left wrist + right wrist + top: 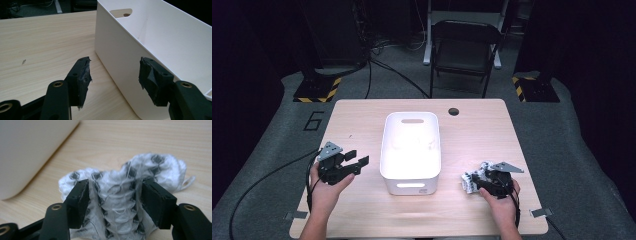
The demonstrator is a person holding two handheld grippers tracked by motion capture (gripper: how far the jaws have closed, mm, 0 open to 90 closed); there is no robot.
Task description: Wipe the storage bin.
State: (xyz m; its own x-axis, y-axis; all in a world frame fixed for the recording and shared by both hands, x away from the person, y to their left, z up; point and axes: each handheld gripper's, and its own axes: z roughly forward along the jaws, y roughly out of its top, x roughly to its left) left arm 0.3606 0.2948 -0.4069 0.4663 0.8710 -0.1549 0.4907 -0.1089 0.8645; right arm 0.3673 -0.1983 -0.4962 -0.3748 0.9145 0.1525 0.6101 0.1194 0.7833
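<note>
My right gripper (113, 195): black jaws, brass-coloured screws. Between them, fuzzy cloth (117, 202): white, rows of black diamond marks. My left gripper (113, 75): black, dark grey tape on pads. Bin (411, 150): plain white. Table (477, 135): pale wood grain. Floor mat (592, 150): grey. Chair (464, 47): black.

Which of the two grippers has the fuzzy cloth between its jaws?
The right gripper: the white, black-patterned cloth lies between its jaws. The left gripper is empty.
</note>
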